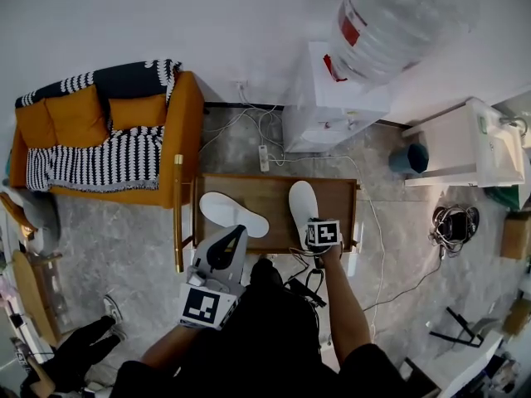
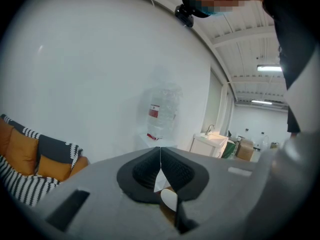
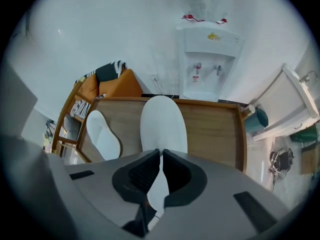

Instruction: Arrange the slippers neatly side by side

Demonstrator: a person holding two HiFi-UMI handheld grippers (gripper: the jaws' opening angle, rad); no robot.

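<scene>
Now the wooden table (image 1: 332, 196) carries both slippers: the left slipper (image 1: 232, 214) lies slanted, while the right slipper (image 3: 162, 121) points straight away, its heel pinched by the right gripper (image 3: 160, 156). The left gripper (image 2: 160, 156), jaws together and seemingly empty, is nearer the slanted one.

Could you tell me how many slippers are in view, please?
2. One white fabric slipper lies angled on the left of the brown wooden table; the other slipper is on its right, heel clamped in the right gripper. None appears hidden.
</scene>
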